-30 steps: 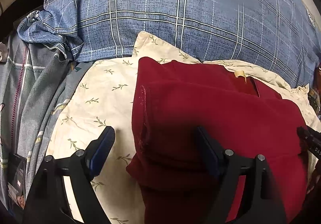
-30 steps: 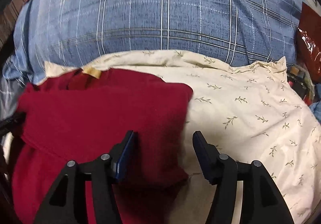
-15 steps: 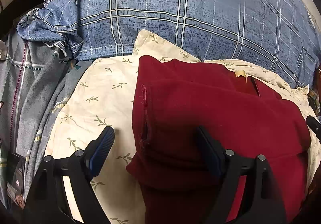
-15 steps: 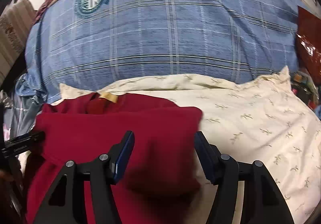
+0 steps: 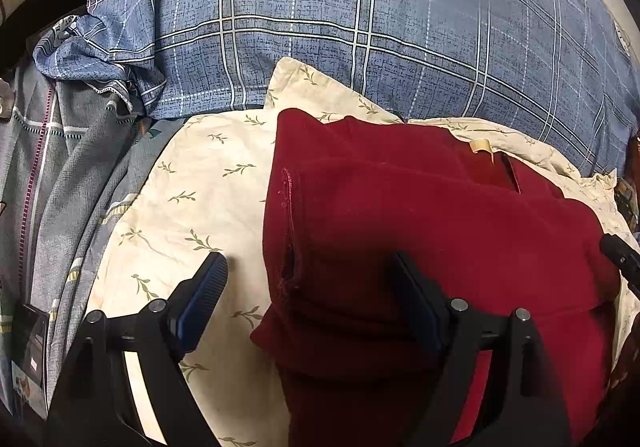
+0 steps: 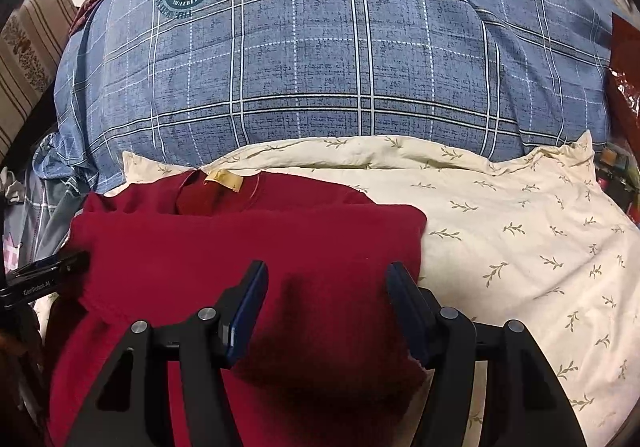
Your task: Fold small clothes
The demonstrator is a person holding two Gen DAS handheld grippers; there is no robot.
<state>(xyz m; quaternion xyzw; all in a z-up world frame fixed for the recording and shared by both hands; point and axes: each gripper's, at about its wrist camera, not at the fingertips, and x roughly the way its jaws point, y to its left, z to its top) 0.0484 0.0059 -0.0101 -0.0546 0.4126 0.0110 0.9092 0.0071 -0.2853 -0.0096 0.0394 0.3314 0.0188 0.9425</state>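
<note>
While the folded red garment [image 5: 440, 215] lies on the cream pillow [image 5: 192, 183] before the blue quilt [image 5: 360, 27], left tongs [image 5: 308, 303] stand spread over its left edge; right tongs [image 6: 326, 307] gape above its right corner, pinching nothing.

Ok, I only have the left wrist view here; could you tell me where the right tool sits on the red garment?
Observer: The right tool stands open astride the right edge of the garment's top fold, pads not pressing it.
Operator: Thank you. Is anything lying beyond that edge?
Observer: No, the pillow right of the garment is bare cloth.
</note>
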